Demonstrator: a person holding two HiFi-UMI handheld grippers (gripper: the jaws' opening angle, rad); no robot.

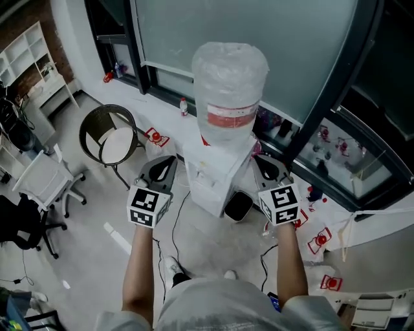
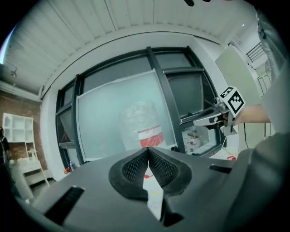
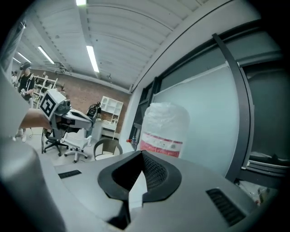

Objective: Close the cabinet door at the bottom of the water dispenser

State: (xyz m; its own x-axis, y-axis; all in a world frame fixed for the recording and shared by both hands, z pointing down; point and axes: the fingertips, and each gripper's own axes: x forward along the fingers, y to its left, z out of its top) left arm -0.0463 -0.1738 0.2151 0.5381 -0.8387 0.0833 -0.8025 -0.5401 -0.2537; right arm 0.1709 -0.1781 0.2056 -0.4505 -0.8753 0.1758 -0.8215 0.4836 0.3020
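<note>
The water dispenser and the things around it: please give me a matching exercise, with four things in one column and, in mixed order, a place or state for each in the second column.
Things
1. water bottle
2. round chair
3. white shelf unit
4. left hand-held gripper

Places or states
a. jaws shut, nothing between them
b. far left, against the brick wall
c. on top of the dispenser
d. on the floor, left of the dispenser

Pairs: 1-c, 2-d, 3-b, 4-a
</note>
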